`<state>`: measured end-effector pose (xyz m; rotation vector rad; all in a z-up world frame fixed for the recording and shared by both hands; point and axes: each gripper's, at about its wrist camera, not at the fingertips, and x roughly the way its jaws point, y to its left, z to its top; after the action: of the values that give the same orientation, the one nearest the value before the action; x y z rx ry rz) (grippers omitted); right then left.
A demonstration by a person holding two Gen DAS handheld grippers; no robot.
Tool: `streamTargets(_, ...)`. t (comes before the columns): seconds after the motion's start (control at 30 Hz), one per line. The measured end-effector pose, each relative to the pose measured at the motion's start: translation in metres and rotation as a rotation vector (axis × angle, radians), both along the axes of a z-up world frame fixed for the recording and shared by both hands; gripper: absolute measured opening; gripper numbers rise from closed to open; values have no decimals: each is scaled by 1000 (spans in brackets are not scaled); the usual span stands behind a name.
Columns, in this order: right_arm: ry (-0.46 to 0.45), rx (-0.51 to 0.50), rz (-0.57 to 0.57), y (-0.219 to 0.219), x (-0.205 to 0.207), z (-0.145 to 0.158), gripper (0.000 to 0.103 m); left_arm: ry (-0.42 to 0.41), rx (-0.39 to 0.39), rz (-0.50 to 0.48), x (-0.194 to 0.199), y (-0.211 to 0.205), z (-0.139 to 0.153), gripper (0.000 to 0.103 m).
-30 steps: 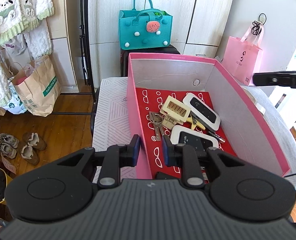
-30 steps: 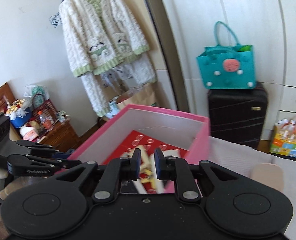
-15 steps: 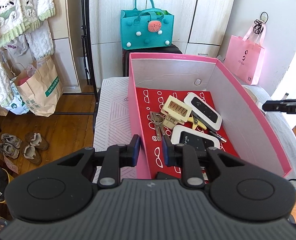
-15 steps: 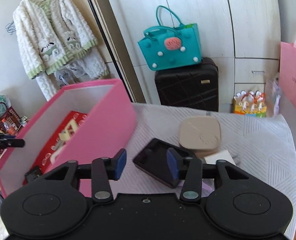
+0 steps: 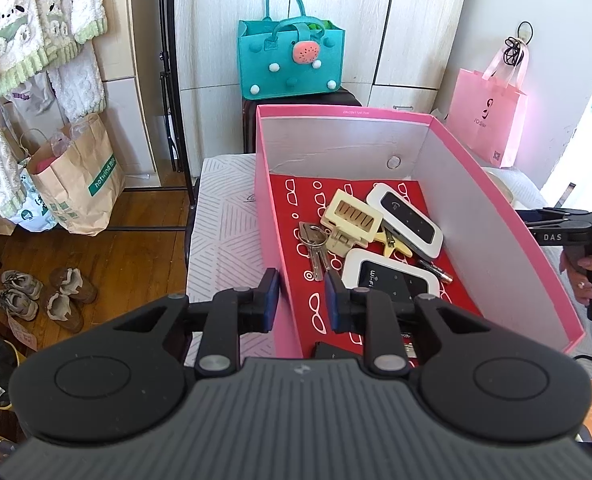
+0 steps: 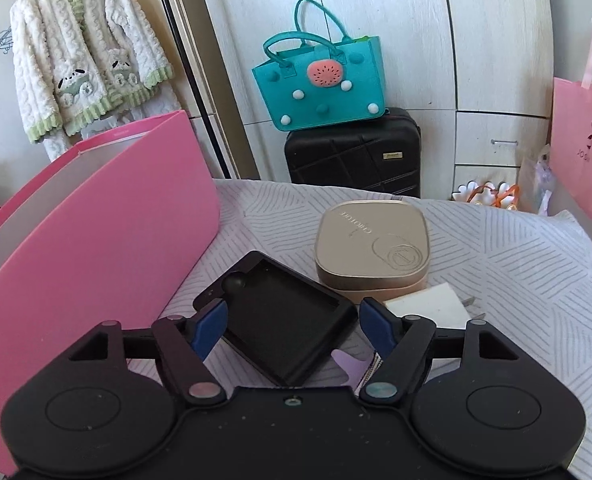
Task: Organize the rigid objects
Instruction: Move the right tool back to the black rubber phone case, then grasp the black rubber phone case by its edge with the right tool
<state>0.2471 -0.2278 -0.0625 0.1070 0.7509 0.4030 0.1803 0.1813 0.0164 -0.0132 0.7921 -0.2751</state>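
Around me: a teal felt tote bag (image 6: 323, 80) sits on a black hard-shell suitcase (image 6: 356, 152) against the white wardrobe doors, a pink paper gift bag (image 5: 490, 120) hangs to the right, and a fluffy white-and-green cardigan (image 6: 83, 64) hangs on the left. The open pink cardboard box (image 5: 492, 200) stands on the bench, which is covered by a white cloth with grey line pattern (image 6: 516, 264). Its red lining carries a bunch of silver keys (image 5: 315, 246), a cream plastic slotted clip (image 5: 350, 220), two white pocket Wi-Fi routers (image 5: 404, 220) (image 5: 390, 278) and a small dark pen-like stick (image 5: 436, 269).

My left gripper (image 5: 302, 300) has its jaws closed to a narrow gap straddling the box's near-left wall (whether the pads actually press on the cardboard I cannot tell); one blue pad is outside the box, the other inside.

My right gripper (image 6: 291, 320) has its jaws spread wide and released, holding nothing. Between them lies the black rectangular rubber case (image 6: 279, 320), hollow side up, flat on the cloth; the left blue pad is just beside its near-left edge and the right pad just off its far corner. Behind the case sits a gold rounded-square tin (image 6: 372, 240), and to its right a white wall plug adapter (image 6: 436, 306), prongs pointing right. The box's pink outer wall rises just left of the case.
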Motion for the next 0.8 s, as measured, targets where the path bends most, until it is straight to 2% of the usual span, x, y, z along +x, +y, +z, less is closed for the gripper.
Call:
streamTargets(0.07,-13,0,7,2,-1,-2,85,0,8,-4,0,-1,0,22)
streamTargets(0.2,-33,-19,39,6,-11,-2,85,4,17,-10,1,-1,1,22)
streamTargets(0.47,-25,51,204,18,-42,5,85,7,-1,-15,3,1,3,22)
streamTargets(0.6,-94,-28,195,28,-44,11,85,8,-6,-14,4,2,2,22)
streamTargets(0.73,-96,-190,181,45,-27,2,85,9,-10,-12,4,3,2,22)
streamTargets(0.8,-78,-187,212,50,-19,-2,85,7,-6,-13,4,3,2,22)
